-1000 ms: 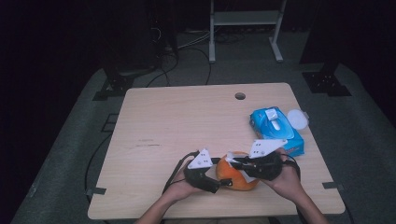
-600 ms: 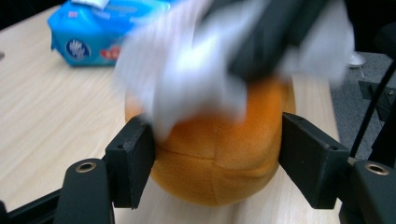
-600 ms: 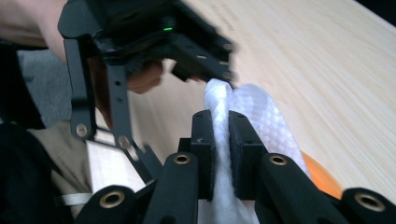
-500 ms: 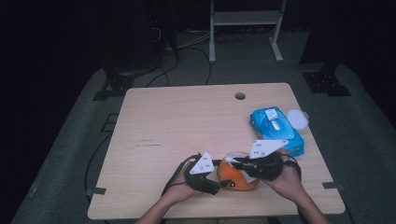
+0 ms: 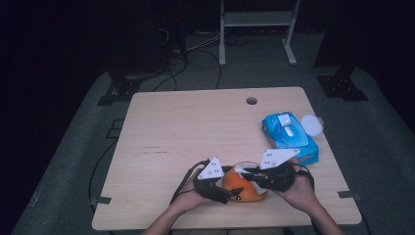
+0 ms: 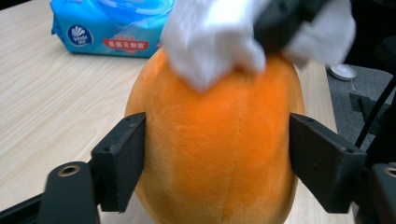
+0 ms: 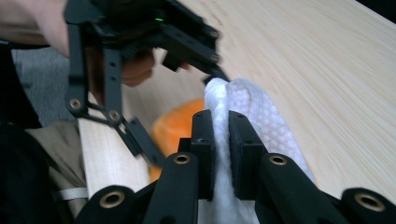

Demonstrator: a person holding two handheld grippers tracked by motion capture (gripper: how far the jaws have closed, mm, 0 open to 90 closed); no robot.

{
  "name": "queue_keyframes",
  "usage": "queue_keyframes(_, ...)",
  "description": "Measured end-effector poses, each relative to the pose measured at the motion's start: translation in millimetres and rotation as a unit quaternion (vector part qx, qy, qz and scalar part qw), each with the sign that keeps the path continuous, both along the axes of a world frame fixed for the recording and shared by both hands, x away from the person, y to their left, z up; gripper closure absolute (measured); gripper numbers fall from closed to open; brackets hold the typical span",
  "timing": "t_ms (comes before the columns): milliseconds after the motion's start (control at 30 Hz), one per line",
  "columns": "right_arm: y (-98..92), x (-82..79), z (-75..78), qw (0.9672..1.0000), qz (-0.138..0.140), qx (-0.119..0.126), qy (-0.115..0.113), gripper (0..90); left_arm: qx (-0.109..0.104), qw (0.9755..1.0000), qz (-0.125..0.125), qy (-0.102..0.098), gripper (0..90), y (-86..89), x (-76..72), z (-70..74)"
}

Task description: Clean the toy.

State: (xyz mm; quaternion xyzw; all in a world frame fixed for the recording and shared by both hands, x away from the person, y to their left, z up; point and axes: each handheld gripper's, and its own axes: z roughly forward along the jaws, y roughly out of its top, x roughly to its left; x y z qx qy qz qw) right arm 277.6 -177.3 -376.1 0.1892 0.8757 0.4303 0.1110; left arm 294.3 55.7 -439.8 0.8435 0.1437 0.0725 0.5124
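**Wiping the orange plush while the other gripper steadies it**

The orange plush ball (image 5: 244, 188) is sitting near the front edge of the tabletop (image 5: 195, 127), well short of the blue wipes pack (image 5: 288, 137). The left gripper (image 5: 230, 195) is bracketing the plush from its left side; its jaws have just been opening again after a brief squeeze, and in the left gripper view they are standing against both flanks of the plush, seemingly holding it lightly. The right gripper (image 7: 222, 135) is clamping a folded white wipe (image 7: 261, 126) tight between its pads and is pressing it on the plush's top, coming in from the plush's right. The plush's long axis is lying roughly along the left gripper's line of sight. Both forearms are entering low and angling inward toward the plush, hands almost meeting. The next stroke probably depends on the wipe staying above the plush's crown.
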Motion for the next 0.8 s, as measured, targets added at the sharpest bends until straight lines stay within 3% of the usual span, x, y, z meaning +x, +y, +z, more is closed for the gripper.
queue_keyframes(67,-12.3,5.1,-0.3,0.9998,-0.013,0.014,0.006,81.0,-0.002,1.0000,0.001,0.003,24.3,1.5,0.8,-1.7)
queue_keyframes(167,-25.0,10.2,-2.0,0.9991,-0.040,0.012,0.005,81.0,0.001,1.0000,-0.001,0.005,24.3,5.0,1.4,-4.7)
queue_keyframes(233,-30.0,12.9,-5.4,0.9987,-0.041,0.025,0.018,81.0,-0.003,0.9999,-0.004,0.012,23.5,6.6,2.4,-5.1)
queue_keyframes(333,-27.6,12.8,-7.0,0.9986,-0.035,0.029,0.026,81.1,-0.008,0.9995,-0.003,0.030,15.9,6.2,5.2,-0.9)
queue_keyframes(433,-20.5,9.4,-8.1,0.9983,-0.005,0.045,0.038,81.0,-0.026,0.9987,0.001,0.044,9.2,4.6,8.3,2.2)
queue_keyframes(533,-8.9,4.7,-12.2,0.9982,0.015,0.041,0.042,81.0,-0.011,0.9989,-0.005,0.046,7.9,-0.6,6.9,-2.1)
queue_keyframes(633,-6.2,4.6,-12.4,0.9986,0.007,0.036,0.038,81.0,-0.014,0.9995,-0.002,0.028,21.2,0.6,6.1,-3.1)
queue_keyframes(733,-10.0,6.7,-10.0,0.9981,-0.009,0.053,0.030,81.1,-0.021,0.9997,0.010,-0.002,29.1,-1.4,3.9,0.9)
queue_keyframes(800,-11.3,8.1,-8.9,0.9976,-0.017,0.063,0.025,81.1,-0.017,0.9989,0.017,-0.041,31.8,-3.6,2.2,5.0)
